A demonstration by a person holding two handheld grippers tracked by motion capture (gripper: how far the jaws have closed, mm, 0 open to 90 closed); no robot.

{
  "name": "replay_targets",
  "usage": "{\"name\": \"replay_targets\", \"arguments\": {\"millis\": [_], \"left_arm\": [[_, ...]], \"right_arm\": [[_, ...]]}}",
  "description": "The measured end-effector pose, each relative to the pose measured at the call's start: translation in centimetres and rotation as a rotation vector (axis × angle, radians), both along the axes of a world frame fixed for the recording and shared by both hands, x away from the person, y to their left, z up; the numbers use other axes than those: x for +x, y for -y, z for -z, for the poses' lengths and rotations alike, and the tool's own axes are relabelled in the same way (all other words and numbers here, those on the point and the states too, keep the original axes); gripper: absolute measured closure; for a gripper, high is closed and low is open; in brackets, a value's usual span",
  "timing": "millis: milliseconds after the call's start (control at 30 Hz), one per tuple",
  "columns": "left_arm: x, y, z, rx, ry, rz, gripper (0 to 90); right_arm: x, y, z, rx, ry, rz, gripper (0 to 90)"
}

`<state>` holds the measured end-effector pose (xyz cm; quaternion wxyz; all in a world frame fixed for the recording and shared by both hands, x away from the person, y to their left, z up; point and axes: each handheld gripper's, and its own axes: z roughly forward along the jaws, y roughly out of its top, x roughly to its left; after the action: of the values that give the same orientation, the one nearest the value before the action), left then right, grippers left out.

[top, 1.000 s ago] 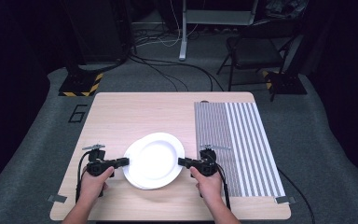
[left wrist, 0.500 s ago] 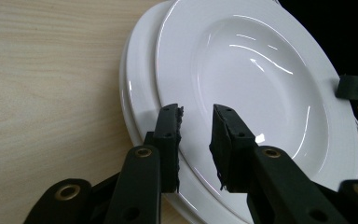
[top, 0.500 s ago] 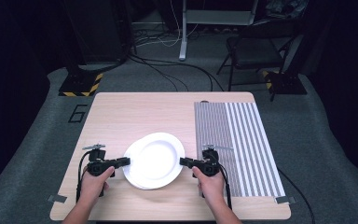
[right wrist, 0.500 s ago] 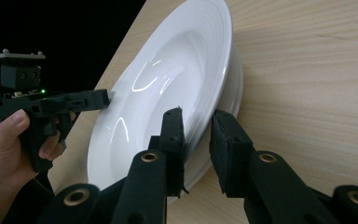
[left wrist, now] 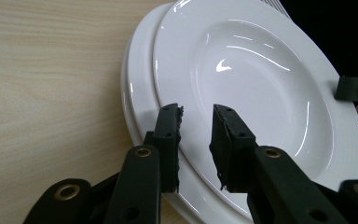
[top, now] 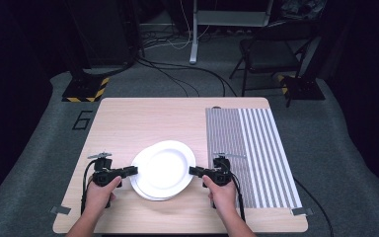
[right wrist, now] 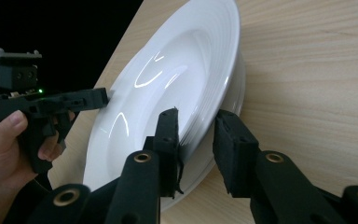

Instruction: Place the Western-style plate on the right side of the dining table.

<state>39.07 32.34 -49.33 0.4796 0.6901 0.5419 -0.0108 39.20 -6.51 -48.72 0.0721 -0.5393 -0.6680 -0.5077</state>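
Two stacked plates (top: pixel 164 170) are sitting on the table (top: pixel 128 123). The left gripper (left wrist: pixel 196 140) and right gripper (right wrist: pixel 196 140) are straddling the top plate's opposite rims, jaws narrowly parted, not yet clamped. Next, I reckon, both must close together and lift level.

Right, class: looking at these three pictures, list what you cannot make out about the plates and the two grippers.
- How many plates are stacked: high view, too small; both gripper views show at least two rims, the rest hidden beneath.
- Whether the left gripper touches the rim: left gripper view, its jaws straddle the edge with a gap.
- Whether the right gripper pinches the plates: right gripper view, contact hidden behind its jaws.
- The striped mat's material: high view, too small.
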Motion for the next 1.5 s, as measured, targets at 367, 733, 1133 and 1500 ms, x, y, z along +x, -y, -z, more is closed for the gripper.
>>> {"name": "replay_targets", "arguments": {"millis": [367,733,1133,1500], "left_arm": [[0.0,0.0,0.0,-0.002,0.003,0.005,71.3],[0.1,0.2,0.1,-0.009,0.001,0.008,69.0],[0.3,0.8,0.2,-0.002,0.001,0.026,68.0],[0.5,1.0,0.3,-0.020,-0.010,0.036,68.0]], "right_arm": [[0.0,-0.5,0.3,0.016,-0.022,-0.003,75.4],[-0.2,-0.2,0.2,0.042,-0.037,0.001,76.2],[-0.4,0.4,-0.2,0.066,-0.032,0.021,77.5],[-0.4,0.5,-0.4,0.049,-0.025,0.025,77.2]]}}
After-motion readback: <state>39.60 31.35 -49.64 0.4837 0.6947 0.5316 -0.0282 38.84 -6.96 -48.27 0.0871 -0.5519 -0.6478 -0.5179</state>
